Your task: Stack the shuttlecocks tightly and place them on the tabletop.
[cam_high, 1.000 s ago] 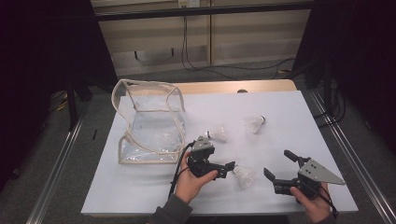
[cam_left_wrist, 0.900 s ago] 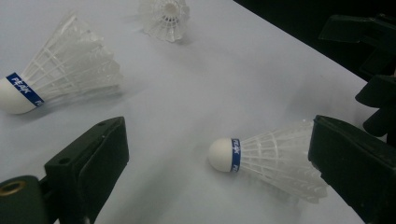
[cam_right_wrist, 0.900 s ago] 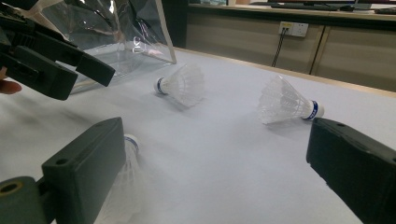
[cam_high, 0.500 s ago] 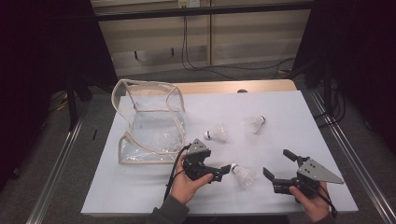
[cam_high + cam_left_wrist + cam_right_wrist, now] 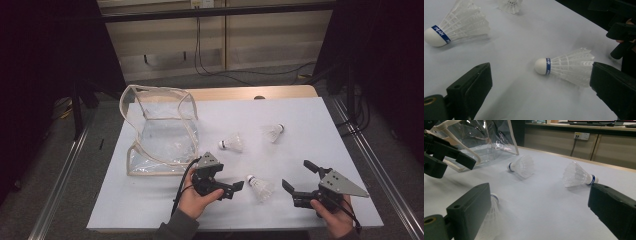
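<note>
Left gripper view: left gripper (image 5: pixel 541 87) spread wide around nearest shuttlecock (image 5: pixel 566 66); farther shuttlecock's (image 5: pixel 459 23) blue band reads "PEAK"

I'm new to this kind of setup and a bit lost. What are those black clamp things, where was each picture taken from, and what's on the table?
A person sits at a white table and holds a hand-operated gripper in each hand. The high view looks down from above: the left gripper and the right gripper both stand open and hold nothing. The other two pictures come from cameras riding on each gripper, looking out between its two black fingers. On the table lie three white shuttlecocks: the nearest shuttlecock between the grippers, a middle shuttlecock and a far shuttlecock. A clear plastic bag stands open at the left.
</note>
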The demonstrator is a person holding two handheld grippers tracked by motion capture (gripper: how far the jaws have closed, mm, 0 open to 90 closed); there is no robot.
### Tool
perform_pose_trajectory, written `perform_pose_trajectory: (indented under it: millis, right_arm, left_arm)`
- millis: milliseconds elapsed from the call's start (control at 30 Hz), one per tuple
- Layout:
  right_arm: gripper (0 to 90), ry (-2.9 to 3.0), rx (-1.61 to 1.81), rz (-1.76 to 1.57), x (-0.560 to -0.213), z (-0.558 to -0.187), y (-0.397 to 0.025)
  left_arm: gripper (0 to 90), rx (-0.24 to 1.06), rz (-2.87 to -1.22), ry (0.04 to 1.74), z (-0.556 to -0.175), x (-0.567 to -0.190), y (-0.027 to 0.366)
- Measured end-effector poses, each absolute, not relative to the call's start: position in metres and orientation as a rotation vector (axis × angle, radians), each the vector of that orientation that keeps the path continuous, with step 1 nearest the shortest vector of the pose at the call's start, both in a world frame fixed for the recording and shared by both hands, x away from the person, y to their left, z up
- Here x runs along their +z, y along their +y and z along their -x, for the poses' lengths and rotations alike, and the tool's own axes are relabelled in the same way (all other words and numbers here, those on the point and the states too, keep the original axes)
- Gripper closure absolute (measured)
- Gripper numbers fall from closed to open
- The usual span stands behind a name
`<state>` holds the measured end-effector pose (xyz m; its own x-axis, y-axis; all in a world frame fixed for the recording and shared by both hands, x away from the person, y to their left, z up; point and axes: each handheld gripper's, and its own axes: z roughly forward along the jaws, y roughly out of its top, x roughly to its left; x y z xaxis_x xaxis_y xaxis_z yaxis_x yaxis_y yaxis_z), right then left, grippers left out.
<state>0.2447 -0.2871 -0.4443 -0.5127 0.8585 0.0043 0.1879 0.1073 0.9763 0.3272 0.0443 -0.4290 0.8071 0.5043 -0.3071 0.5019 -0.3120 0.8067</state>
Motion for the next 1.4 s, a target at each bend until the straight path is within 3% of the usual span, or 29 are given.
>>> perform_pose_trajectory:
  millis: [1400]
  right_arm:
    - [4.1, 1.791, 1.437, -1.023, -0.444, -0.243, -0.288]
  left_arm:
    - [3.6, -0.008, -1.991, 0.663, -0.316, -0.424, 0.095]
